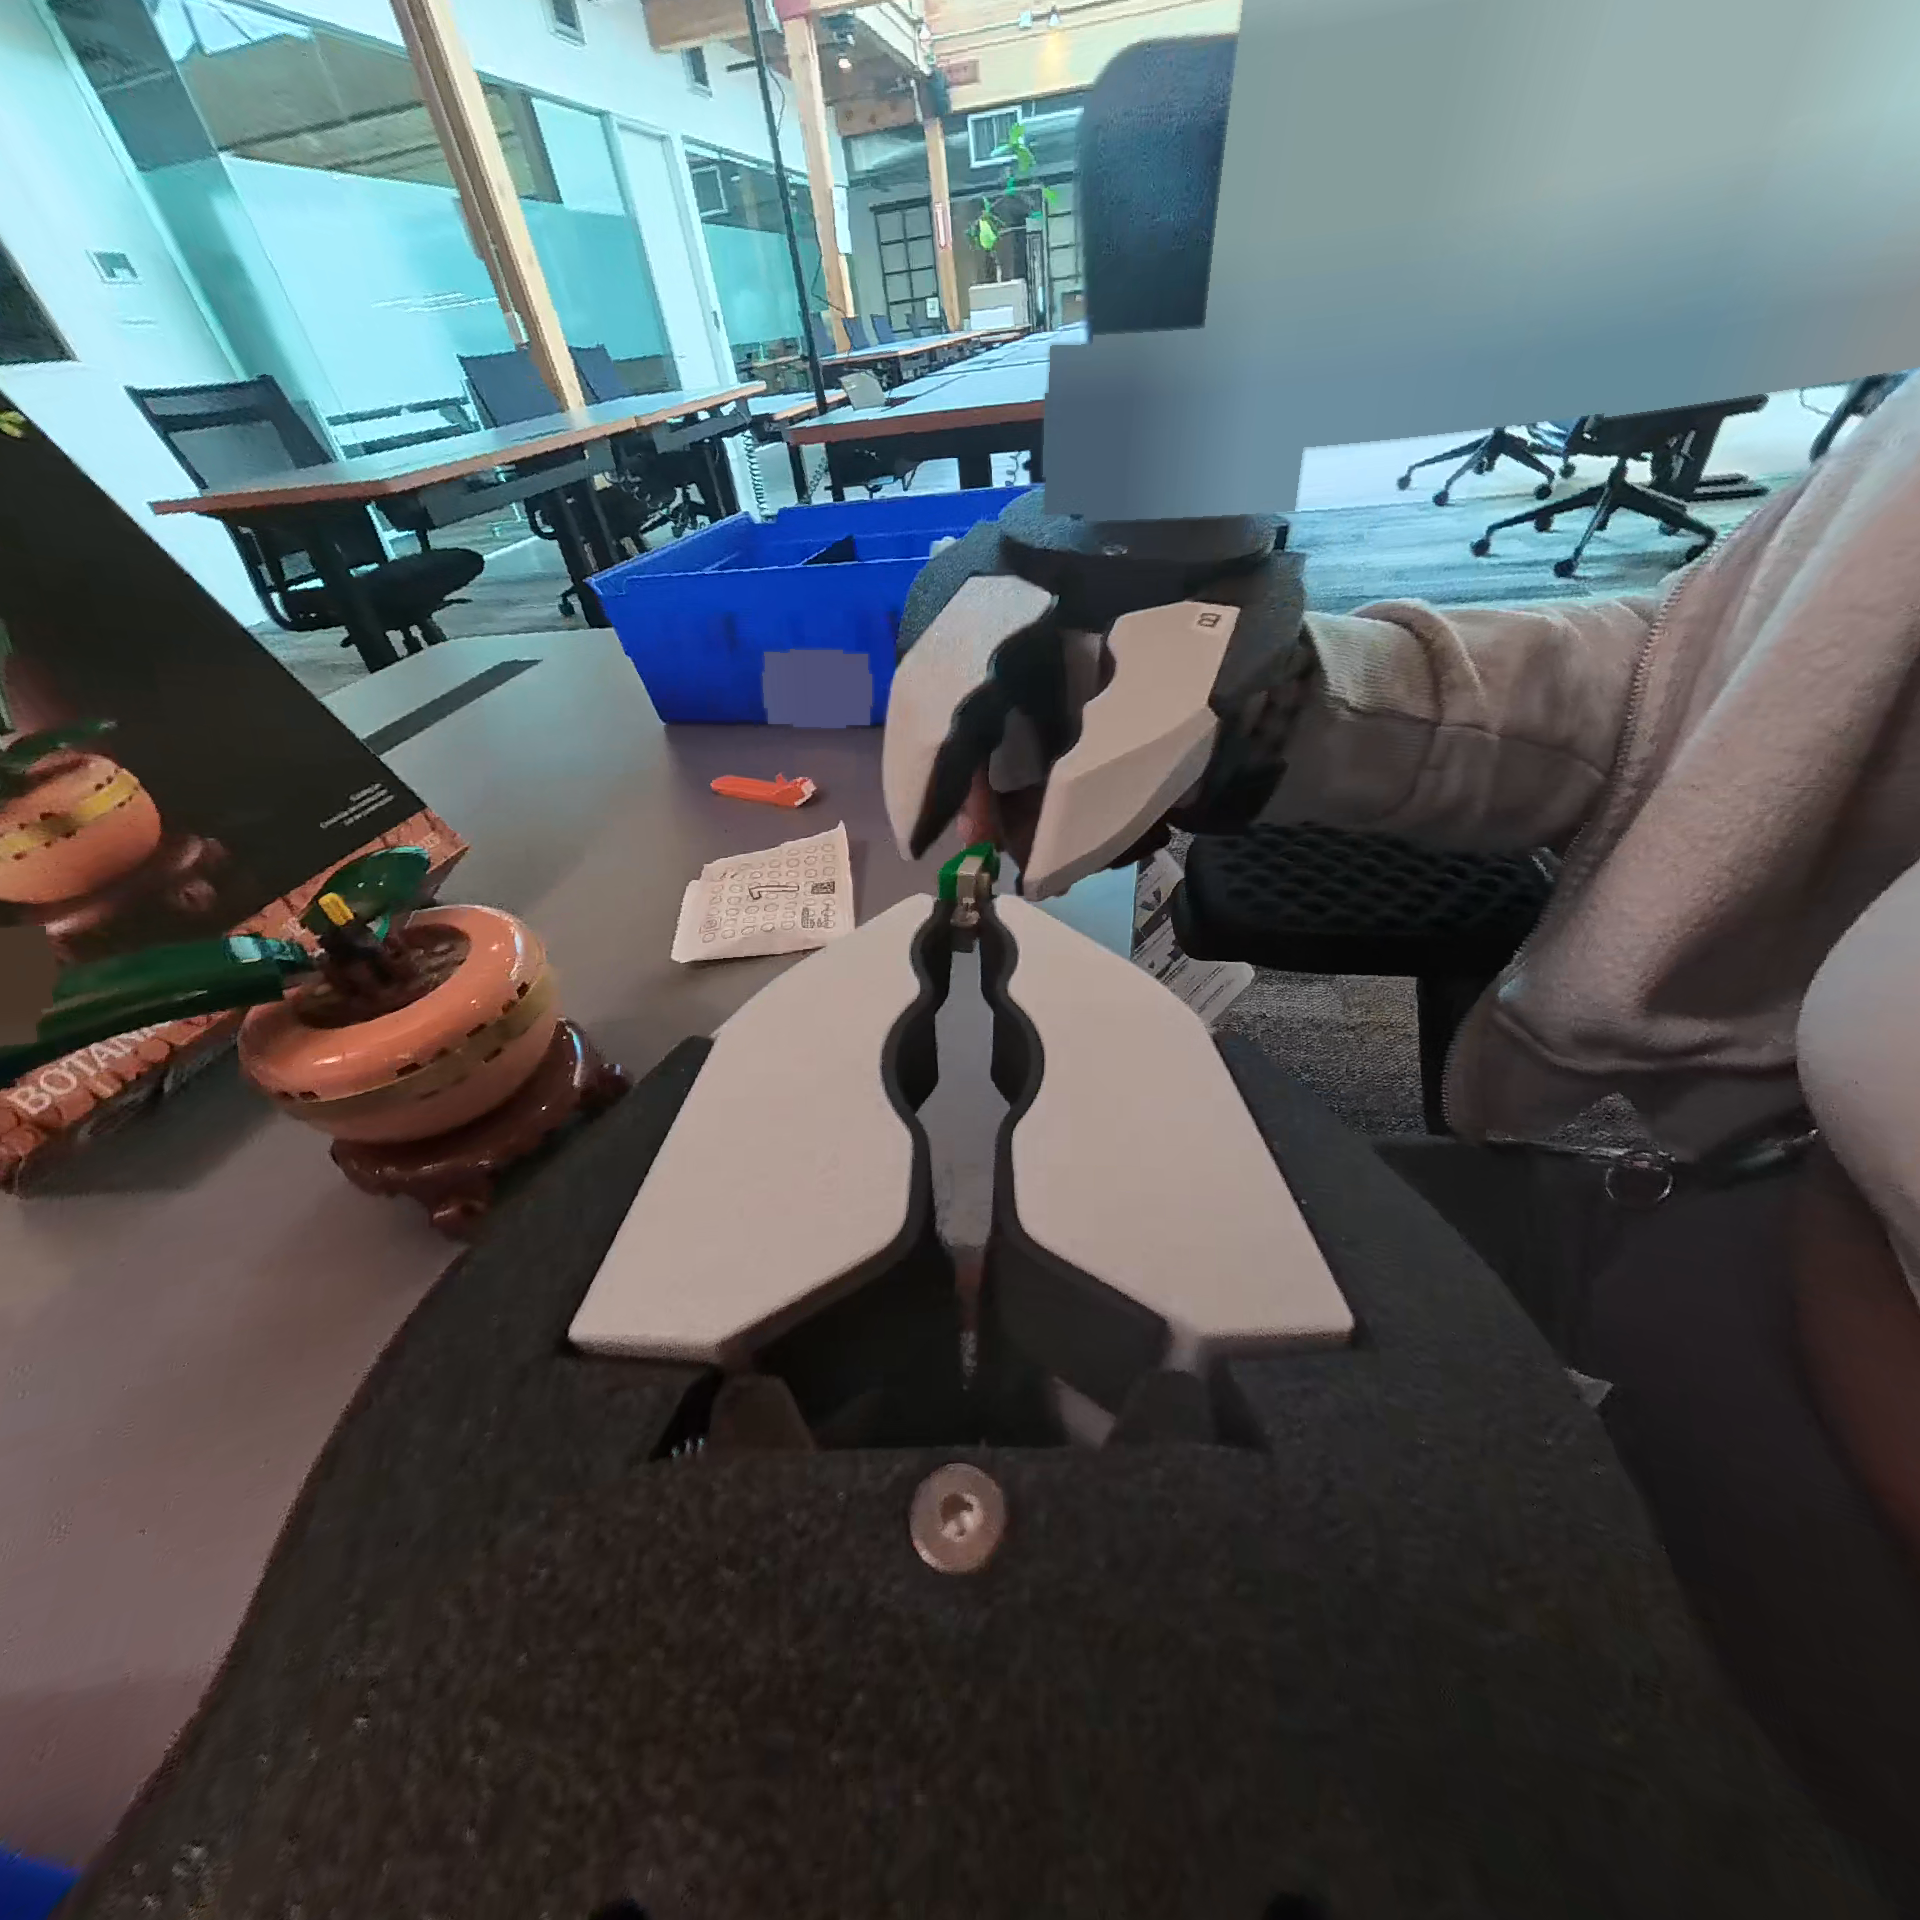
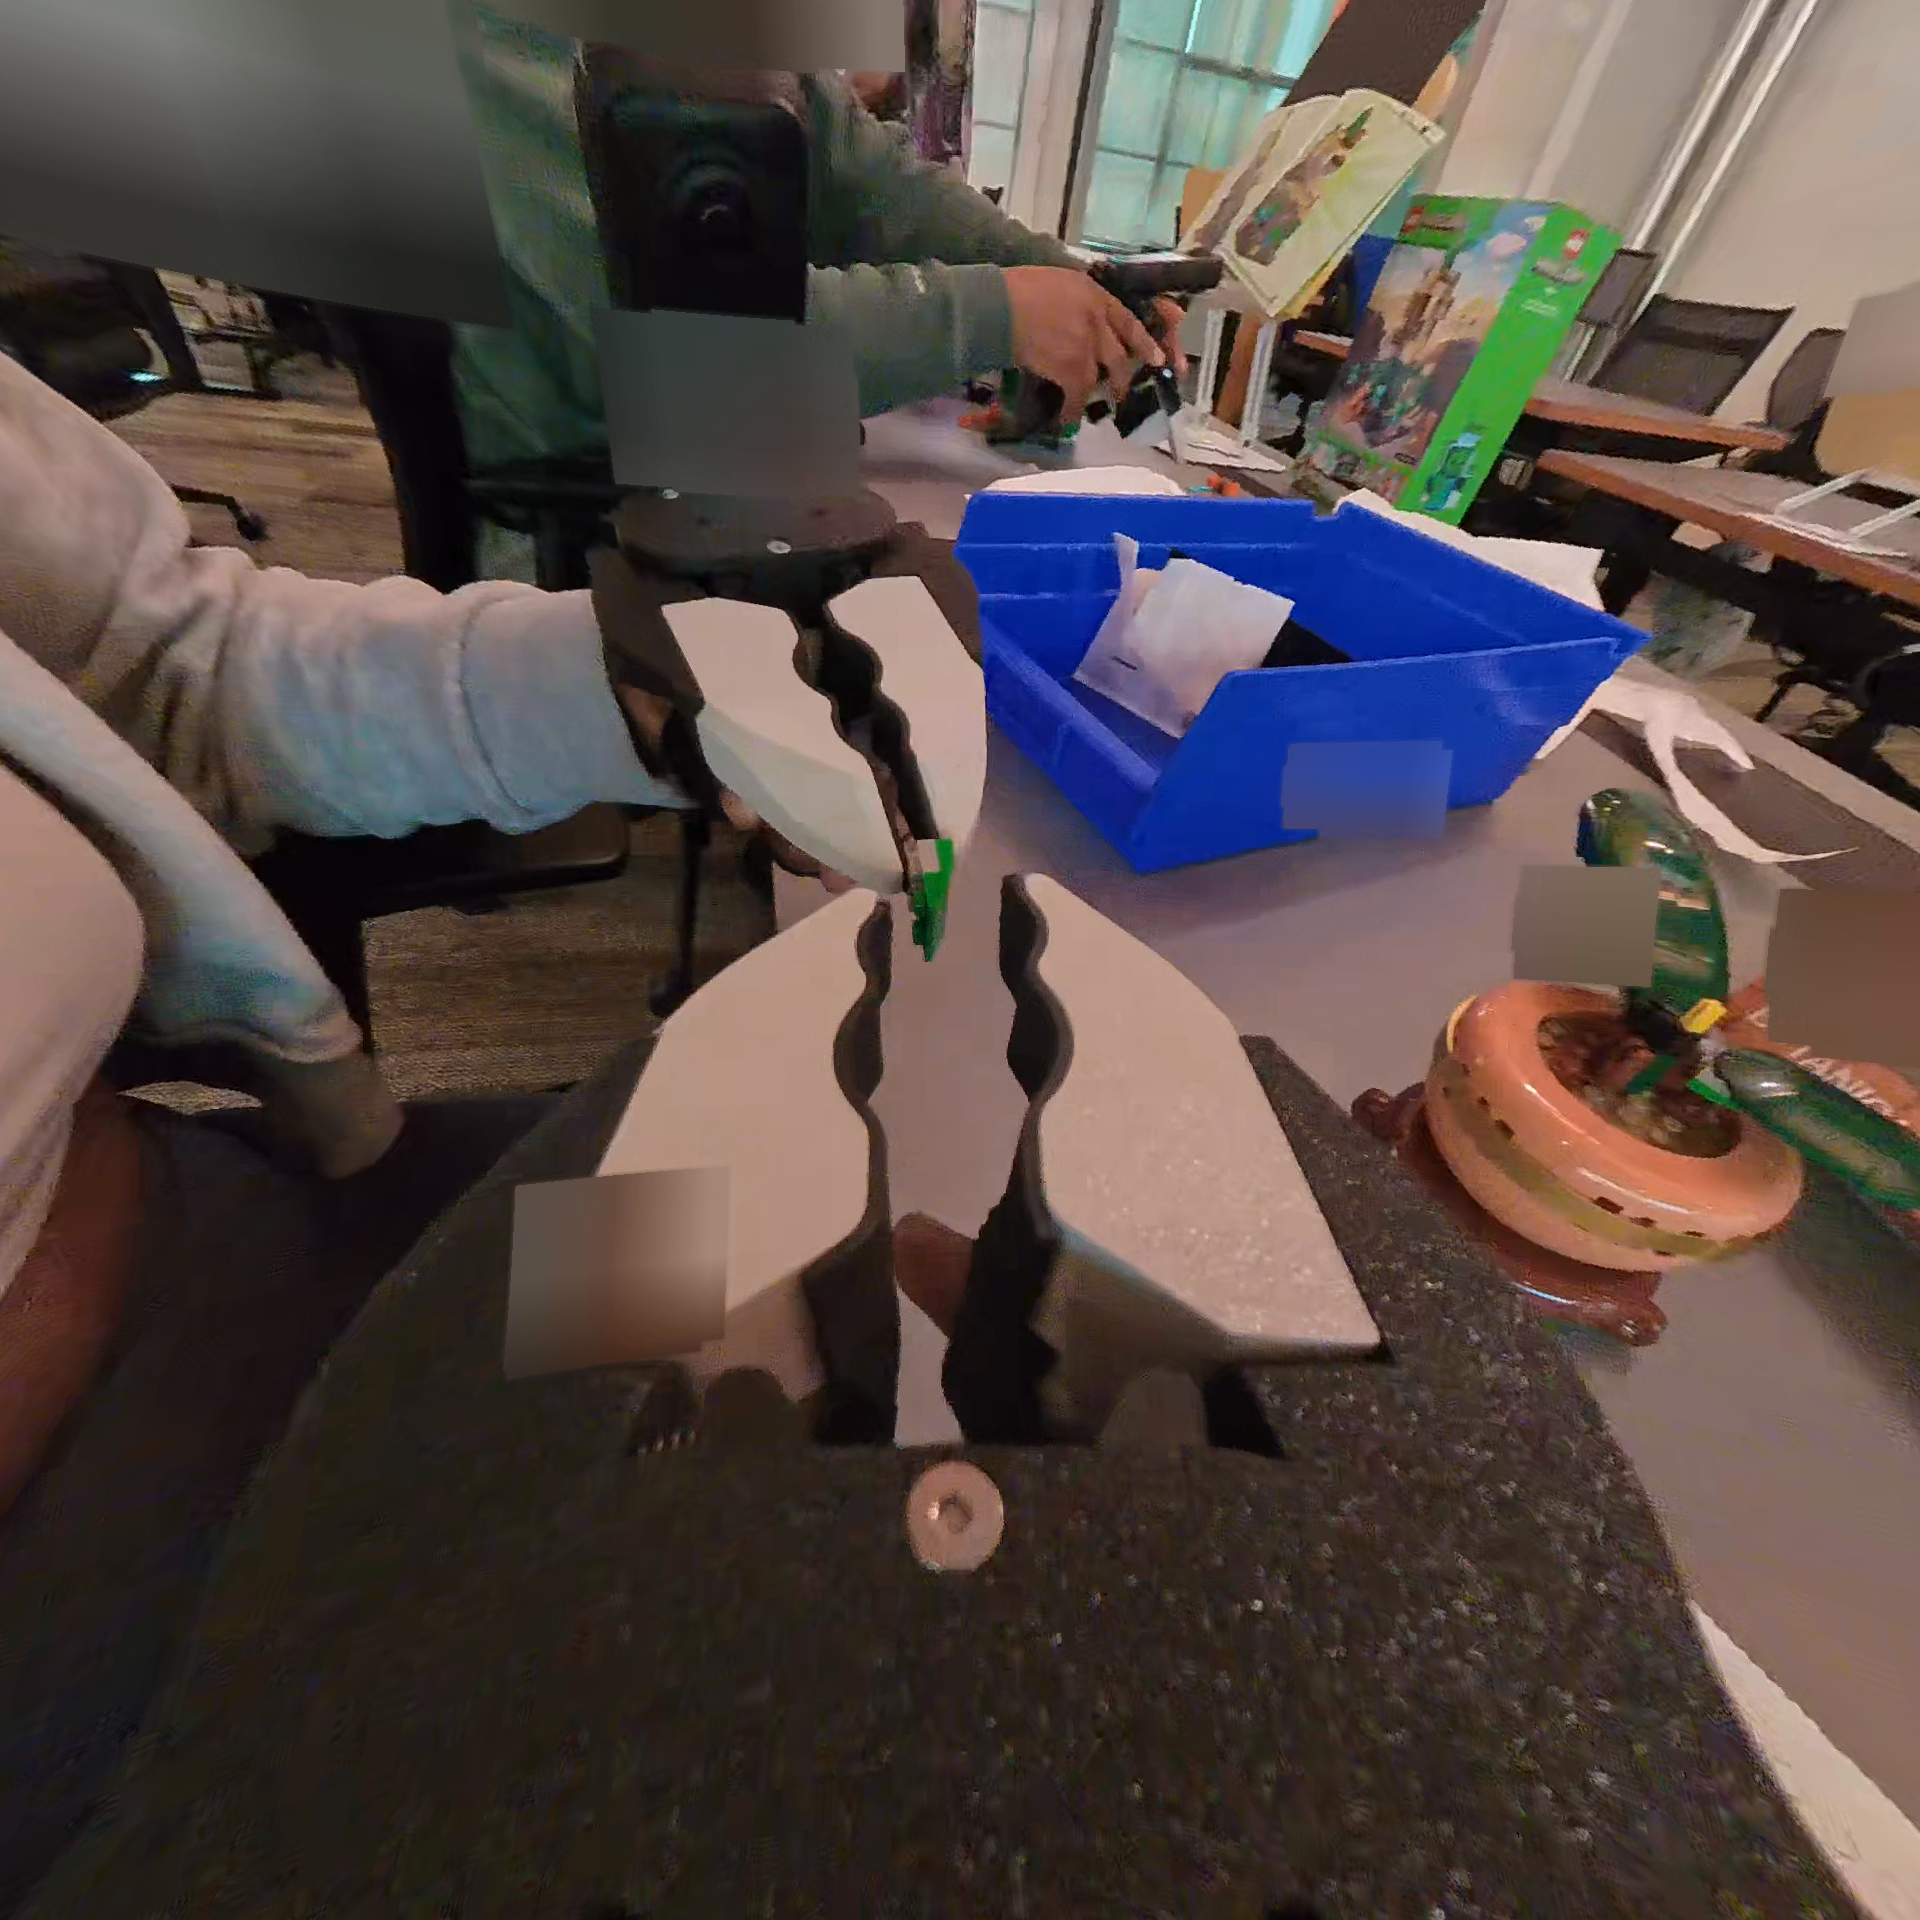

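My left gripper is shut on a small green and tan brick piece, held above the grey table's edge. My right gripper faces it from above, open, with its fingertips either side of the piece. In the right wrist view my right gripper is open, and the green piece hangs between its fingertips, close to the left one. The left gripper holds the piece there. A brick-built plant in a peach pot stands on the table, also in the right wrist view.
A blue bin with a white bag in it sits behind the grippers. An orange tool and a printed paper bag lie on the table. A dark product box leans at the left. Another person's hand works farther back. My two grippers' fingertips are within a few centimetres of each other.
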Demonstrator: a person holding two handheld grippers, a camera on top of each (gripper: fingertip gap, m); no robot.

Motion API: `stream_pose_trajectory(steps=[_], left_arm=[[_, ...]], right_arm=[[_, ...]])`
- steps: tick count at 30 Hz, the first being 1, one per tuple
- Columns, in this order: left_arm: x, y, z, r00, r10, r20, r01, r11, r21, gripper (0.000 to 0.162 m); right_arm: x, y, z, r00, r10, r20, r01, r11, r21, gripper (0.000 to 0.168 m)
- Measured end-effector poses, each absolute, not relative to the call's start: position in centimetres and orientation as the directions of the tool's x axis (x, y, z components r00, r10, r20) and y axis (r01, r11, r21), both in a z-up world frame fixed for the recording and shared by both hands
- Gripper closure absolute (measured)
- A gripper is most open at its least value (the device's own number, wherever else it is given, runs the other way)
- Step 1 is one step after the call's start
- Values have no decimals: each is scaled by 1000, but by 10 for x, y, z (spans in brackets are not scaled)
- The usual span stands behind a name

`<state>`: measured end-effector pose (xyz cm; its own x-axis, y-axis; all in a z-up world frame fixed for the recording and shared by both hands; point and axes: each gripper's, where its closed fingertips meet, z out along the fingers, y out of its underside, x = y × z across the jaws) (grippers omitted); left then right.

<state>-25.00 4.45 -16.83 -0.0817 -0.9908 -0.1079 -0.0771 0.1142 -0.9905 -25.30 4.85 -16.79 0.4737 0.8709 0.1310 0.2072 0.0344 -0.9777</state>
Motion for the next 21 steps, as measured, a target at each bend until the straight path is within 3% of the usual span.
stream_pose_trajectory(steps=[3,8,13,18,19,21], left_arm=[[-250,41,-168,-90,-987,-132,-80,140,-987,158],[-250,41,-173,-66,-968,-243,-119,250,-961,157],[-248,45,-174,32,-813,-581,-234,560,-795,158],[-254,31,-183,-91,-672,-735,-261,728,-634,158],[-256,28,-184,-126,-672,-730,-246,734,-633,158],[-262,18,-181,-209,-760,-615,-187,649,-738,158]], right_arm=[[-257,46,-171,443,888,126,211,33,-977,162],[-256,46,-173,464,879,106,212,6,-977,164],[-253,50,-175,534,845,-26,132,-113,-985,165],[-258,41,-190,529,842,-107,133,-206,-969,166],[-260,36,-191,513,852,-107,140,-207,-968,166],[-266,24,-187,435,900,-23,173,-109,-979,165]])
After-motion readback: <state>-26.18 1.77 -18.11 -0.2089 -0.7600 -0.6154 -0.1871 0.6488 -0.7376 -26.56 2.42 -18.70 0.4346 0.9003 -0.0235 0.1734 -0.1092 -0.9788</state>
